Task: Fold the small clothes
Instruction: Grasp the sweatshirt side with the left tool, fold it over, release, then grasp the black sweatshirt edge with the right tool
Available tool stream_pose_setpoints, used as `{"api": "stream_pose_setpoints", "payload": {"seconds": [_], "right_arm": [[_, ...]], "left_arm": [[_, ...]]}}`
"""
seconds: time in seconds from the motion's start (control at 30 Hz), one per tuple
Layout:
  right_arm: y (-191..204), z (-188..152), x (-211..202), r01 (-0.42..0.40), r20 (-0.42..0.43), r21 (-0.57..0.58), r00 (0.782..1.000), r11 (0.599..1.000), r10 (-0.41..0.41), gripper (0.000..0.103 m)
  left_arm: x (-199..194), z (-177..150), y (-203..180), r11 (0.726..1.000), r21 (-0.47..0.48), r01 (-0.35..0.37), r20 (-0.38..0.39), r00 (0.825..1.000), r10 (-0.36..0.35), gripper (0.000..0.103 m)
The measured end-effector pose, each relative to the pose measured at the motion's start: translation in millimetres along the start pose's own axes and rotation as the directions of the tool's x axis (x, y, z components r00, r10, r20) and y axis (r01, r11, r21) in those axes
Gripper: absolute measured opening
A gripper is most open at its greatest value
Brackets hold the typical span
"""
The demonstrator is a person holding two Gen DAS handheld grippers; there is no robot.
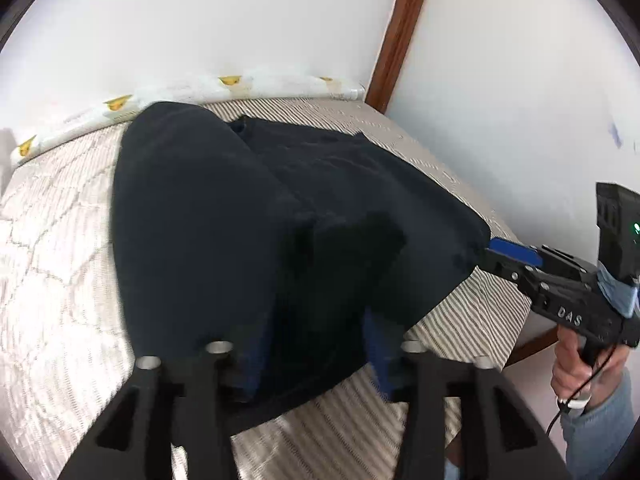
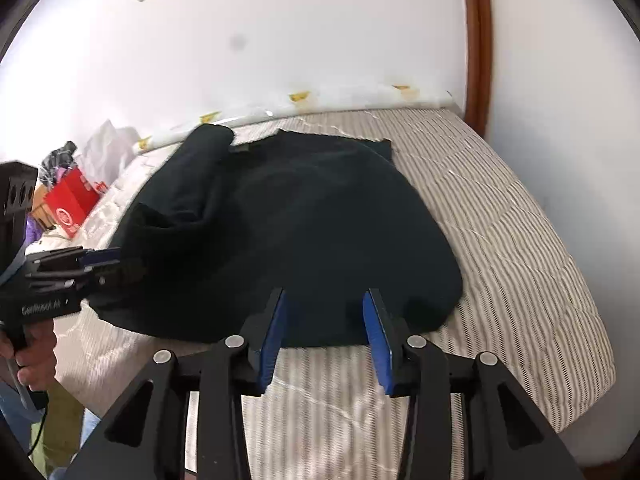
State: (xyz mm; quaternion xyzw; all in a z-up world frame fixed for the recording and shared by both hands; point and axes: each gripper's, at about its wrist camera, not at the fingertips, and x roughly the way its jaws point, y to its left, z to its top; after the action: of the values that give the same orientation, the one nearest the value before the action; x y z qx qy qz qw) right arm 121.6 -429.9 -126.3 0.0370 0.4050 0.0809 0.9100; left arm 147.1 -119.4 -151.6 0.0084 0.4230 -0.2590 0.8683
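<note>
Dark navy cloth, one garment (image 1: 248,216), lies on the striped bed (image 1: 60,248); the left gripper (image 1: 316,344) points down with jaws apart under its near hem. From the right wrist, the right gripper (image 2: 326,336) stands open, its blue pads (image 2: 272,340) at the garment's near edge, pressing nothing.

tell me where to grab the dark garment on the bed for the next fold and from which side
Probably the near hem of the dark garment, approached from the front edge of the mattress. The hem lies flat and free there, between the open pads of the right gripper, while the far left side is already rolled over.
</note>
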Motion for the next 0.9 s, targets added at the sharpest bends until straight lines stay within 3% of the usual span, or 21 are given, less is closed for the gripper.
{"api": "stream_pose_setpoints", "payload": {"seconds": [0.03, 0.2, 0.33, 0.5, 0.63, 0.9], "right_arm": [[6, 3, 0, -0.020, 0.003, 0.001, 1.000, 1.000, 0.020, 0.048], [28, 13, 4, -0.127, 0.025, 0.032, 0.992, 0.991, 0.126, 0.056], [51, 22, 20, -0.189, 0.007, 0.041, 0.982, 0.981, 0.188, 0.057], [79, 27, 49, -0.233, -0.049, 0.046, 0.971, 0.971, 0.235, 0.057], [94, 21, 74, -0.181, -0.094, 0.041, 0.978, 0.983, 0.185, 0.057], [97, 26, 104, -0.267, -0.124, 0.160, 0.950, 0.950, 0.288, 0.059]], "left_arm": [[-7, -4, 4, 1.000, -0.003, -0.008, 0.017, 1.000, 0.008, 0.066], [-33, -32, 35, 0.995, -0.022, -0.099, 0.046, 0.994, 0.100, 0.066], [-38, -52, 60, 0.991, -0.074, -0.108, 0.018, 0.994, 0.110, 0.067], [-37, -73, 81, 0.989, -0.125, -0.080, -0.011, 0.997, 0.079, 0.067], [-32, -81, 77, 0.993, -0.102, -0.067, -0.029, 0.998, 0.064, 0.067], [-15, -76, 74, 0.994, -0.108, -0.031, -0.045, 0.999, 0.026, 0.067]]}}
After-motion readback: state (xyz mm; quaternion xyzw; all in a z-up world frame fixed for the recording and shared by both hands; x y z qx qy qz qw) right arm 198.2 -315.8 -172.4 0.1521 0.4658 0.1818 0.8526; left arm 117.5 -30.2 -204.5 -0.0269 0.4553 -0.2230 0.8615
